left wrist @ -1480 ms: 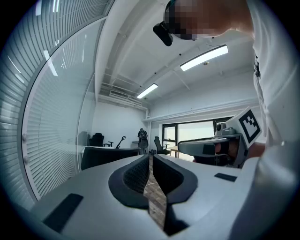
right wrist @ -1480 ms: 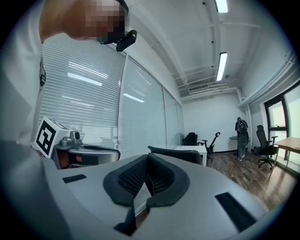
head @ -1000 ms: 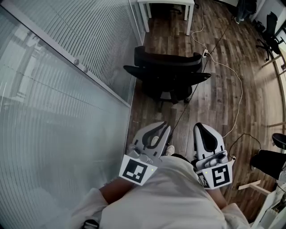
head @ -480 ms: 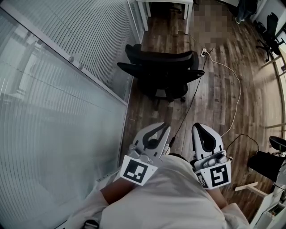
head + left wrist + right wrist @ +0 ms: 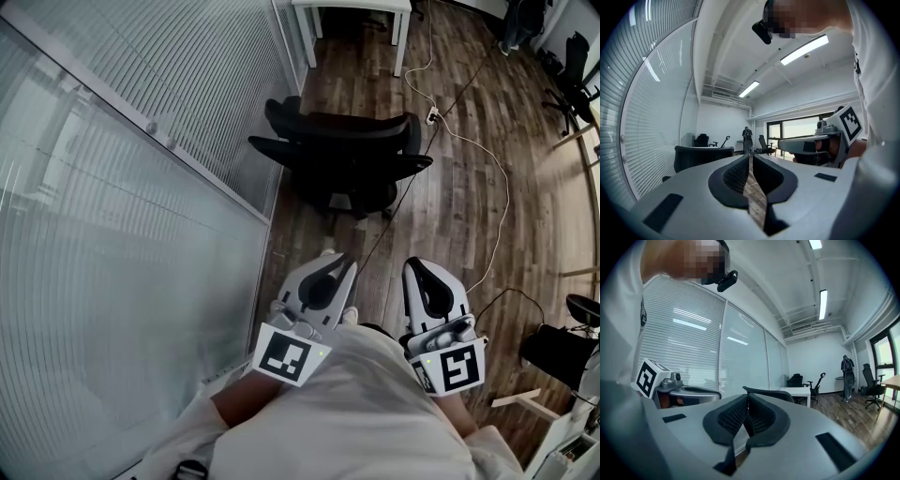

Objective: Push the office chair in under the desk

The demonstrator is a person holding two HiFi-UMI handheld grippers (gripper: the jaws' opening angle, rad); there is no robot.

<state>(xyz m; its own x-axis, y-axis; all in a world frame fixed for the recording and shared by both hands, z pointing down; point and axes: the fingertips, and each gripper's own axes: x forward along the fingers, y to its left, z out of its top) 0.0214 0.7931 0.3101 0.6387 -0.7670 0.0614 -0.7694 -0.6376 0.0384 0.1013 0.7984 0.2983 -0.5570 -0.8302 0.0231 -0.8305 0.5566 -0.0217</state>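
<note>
Left gripper and right gripper sit closed and empty in the head view. Office chair stands ahead, backrest toward me, broadside across, facing the tabletop, well apart. Left gripper view: jaws together. Right gripper view: same.

The desk was cut off by the head view's top edge, the chair seat hid most of its base, and the distant person was too small to detail.
</note>
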